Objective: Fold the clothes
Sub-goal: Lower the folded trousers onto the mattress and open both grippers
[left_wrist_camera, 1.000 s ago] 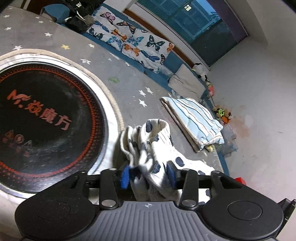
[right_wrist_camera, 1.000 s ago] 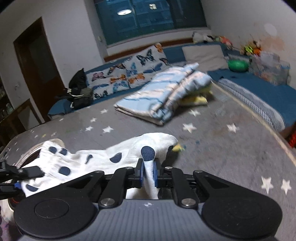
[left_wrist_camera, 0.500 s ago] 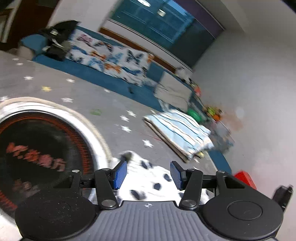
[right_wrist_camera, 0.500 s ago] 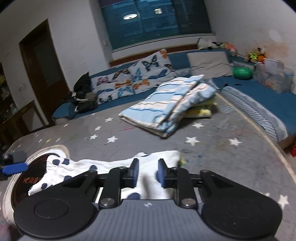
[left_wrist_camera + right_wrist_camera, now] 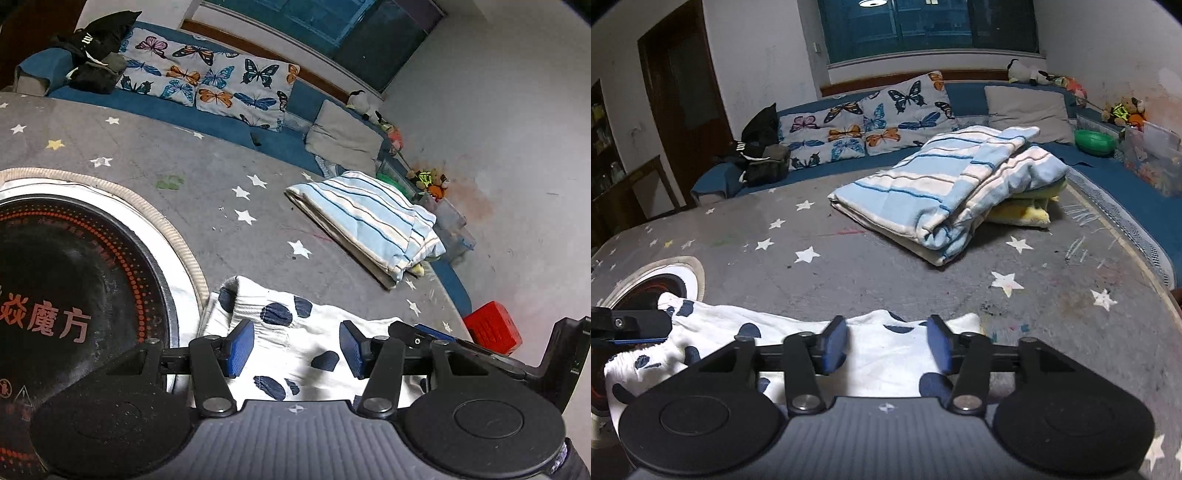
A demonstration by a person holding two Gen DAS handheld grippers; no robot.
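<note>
Currently the white garment with dark blue spots (image 5: pixel 295 332) lies flat and spread out on the grey star-patterned tabletop (image 5: pixel 221 177), its ribbed upper edge rolled slightly. One end overlaps the pale rope rim of the round black inset with orange lettering (image 5: pixel 74 295); the other end stretches toward the right side of the tabletop. In the right wrist view the same garment (image 5: pixel 879 347) runs left to right as a long low strip, with a small crumpled patch at its left end.

Left tongs (image 5: pixel 295 349): blue pads wide apart, over the cloth, nothing gripped. Right tongs (image 5: pixel 886 341): blue pads also wide apart, above the garment's far edge, nothing gripped.

Edges and room: bare grey surface lies beyond the garment. A folded blue-and-white striped blanket (image 5: pixel 945 192) sits well apart from it, further back, resting on a yellow item (image 5: pixel 1027 214). The tabletop's curved right edge borders blue cushioning (image 5: pixel 1126 206). Butterfly-print pillows (image 5: pixel 871 122) line the back. A red box (image 5: pixel 493 326) stands off the tabletop's edge.
</note>
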